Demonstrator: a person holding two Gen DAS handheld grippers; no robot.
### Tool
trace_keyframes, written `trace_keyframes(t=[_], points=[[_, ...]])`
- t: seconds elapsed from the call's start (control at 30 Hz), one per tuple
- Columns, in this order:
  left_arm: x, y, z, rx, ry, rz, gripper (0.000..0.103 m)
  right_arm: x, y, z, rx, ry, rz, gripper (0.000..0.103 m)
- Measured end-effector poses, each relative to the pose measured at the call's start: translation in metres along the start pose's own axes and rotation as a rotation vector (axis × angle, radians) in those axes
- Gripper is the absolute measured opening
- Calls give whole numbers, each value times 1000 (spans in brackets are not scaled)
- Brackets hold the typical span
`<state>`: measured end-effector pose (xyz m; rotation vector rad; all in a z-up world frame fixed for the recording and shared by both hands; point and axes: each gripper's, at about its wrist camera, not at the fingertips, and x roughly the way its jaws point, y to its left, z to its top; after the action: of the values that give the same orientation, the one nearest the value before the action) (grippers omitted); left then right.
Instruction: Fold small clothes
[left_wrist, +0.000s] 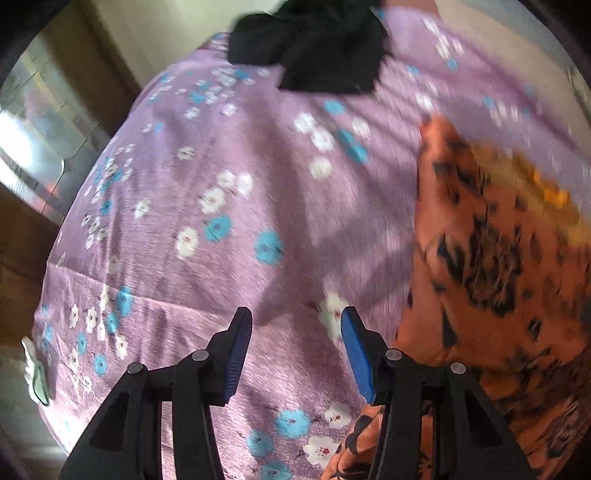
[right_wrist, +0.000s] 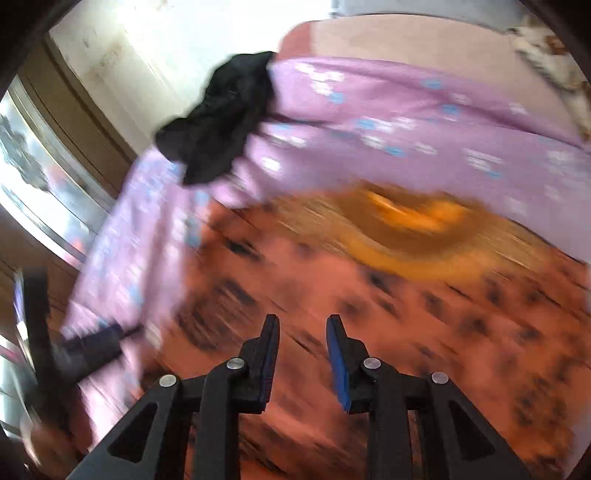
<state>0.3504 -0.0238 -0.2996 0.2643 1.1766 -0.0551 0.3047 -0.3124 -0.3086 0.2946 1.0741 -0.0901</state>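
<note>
Your left gripper (left_wrist: 295, 321) and right gripper (right_wrist: 303, 326) both had jaws apart and empty; the orange garment (left_wrist: 498, 258) at the frame's right looked light, limp and slippery, best pinched at an edge.

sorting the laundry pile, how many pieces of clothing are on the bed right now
2 in view. The orange patterned garment lies spread on the purple floral sheet, near the camera. The black garment sits bunched at the sheet's far edge. More may be out of frame.
</note>
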Motion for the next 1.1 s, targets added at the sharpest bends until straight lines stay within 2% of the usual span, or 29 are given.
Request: trace_keyframes(t=[0.03, 0.07, 0.13, 0.27, 0.3, 0.4, 0.47, 0.57, 0.67, 0.73, 0.83, 0.9, 0.97, 1.1], points=[[2, -4, -3, 17, -11, 21, 51, 4, -17, -14, 14, 66, -48, 29], [0, -6, -4, 25, -25, 32, 52, 6, -35, -28, 48, 123, -54, 29], [-7, -4, -9, 28, -35, 49, 52, -16, -58, -44, 120, 96, 18, 28], [-27, 17, -42, -19, -54, 12, 52, -85, -88, -68, 189, -1, 65, 28], [-30, 21, -50, -28, -54, 0, 52, -101, -95, -75, 200, -17, 70, 32], [-47, 36, -79, -45, -71, -51, 52, -137, -116, -106, 266, -57, 68, 81], [-54, 41, -101, -50, -80, -62, 54, -149, -125, -124, 289, -69, 68, 81], [-57, 52, -139, -94, -38, -110, 56, -168, -138, -155, 312, -54, 76, 81], [-66, 59, -176, -141, -6, -190, 55, -173, -141, -185, 340, 2, 80, 81], [-75, 59, -193, -139, -18, -178, 54, -165, -140, -200, 360, 41, 77, 81], [-89, 55, -212, -125, -28, -198, 39, -163, -143, -228, 389, 85, 52, 81], [-94, 53, -222, -130, -20, -224, 22, -158, -148, -244, 421, 109, 31, 81], [-97, 54, -229, -133, -22, -230, 17, -151, -157, -262, 471, 143, 17, 81], [-103, 57, -240, -153, -11, -231, 18, -135, -168, -291, 569, 185, 69, 81]])
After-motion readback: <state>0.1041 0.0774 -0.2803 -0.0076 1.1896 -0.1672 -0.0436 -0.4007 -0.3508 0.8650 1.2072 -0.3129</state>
